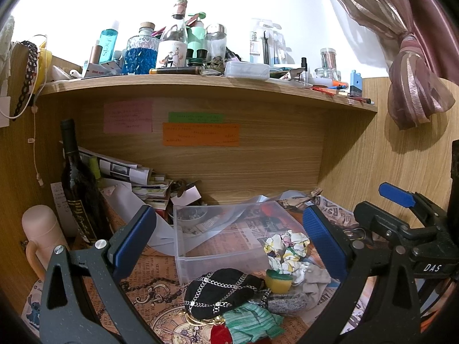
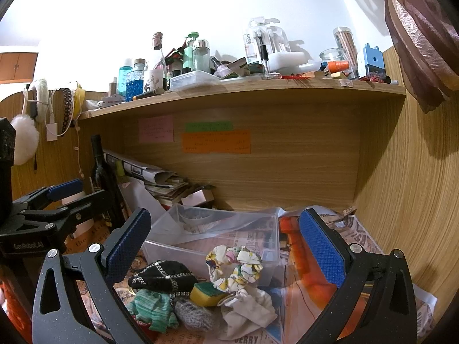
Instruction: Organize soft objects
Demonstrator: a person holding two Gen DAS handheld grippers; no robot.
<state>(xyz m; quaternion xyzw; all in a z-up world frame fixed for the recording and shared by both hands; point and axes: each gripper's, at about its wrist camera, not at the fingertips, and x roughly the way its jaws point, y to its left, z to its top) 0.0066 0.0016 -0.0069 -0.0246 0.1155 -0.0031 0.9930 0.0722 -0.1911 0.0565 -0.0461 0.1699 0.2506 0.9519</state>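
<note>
A pile of soft things lies on the paper-covered desk in front of a clear plastic bin [image 1: 218, 246] [image 2: 200, 243]. It holds a black pouch with a silver chain pattern [image 1: 221, 289] [image 2: 163, 276], a floral scrunchie [image 1: 287, 250] [image 2: 233, 266], a yellow-green sponge [image 1: 277, 279] [image 2: 208, 292], a green striped cloth [image 1: 252, 322] [image 2: 152, 309], a grey knit piece [image 1: 287, 302] [image 2: 195, 314] and a white cloth [image 2: 249, 312]. My left gripper [image 1: 229, 238] is open above the pile. My right gripper [image 2: 226, 243] is open above it too. Both are empty.
A dark wine bottle [image 1: 79, 183] and a pink flask [image 1: 43, 229] stand at the left. Stacked papers [image 1: 134, 177] lie behind the bin. A cluttered wooden shelf [image 1: 200, 86] runs overhead. An orange object [image 2: 304, 258] lies under plastic to the right. The wooden wall [image 2: 416, 200] closes the right side.
</note>
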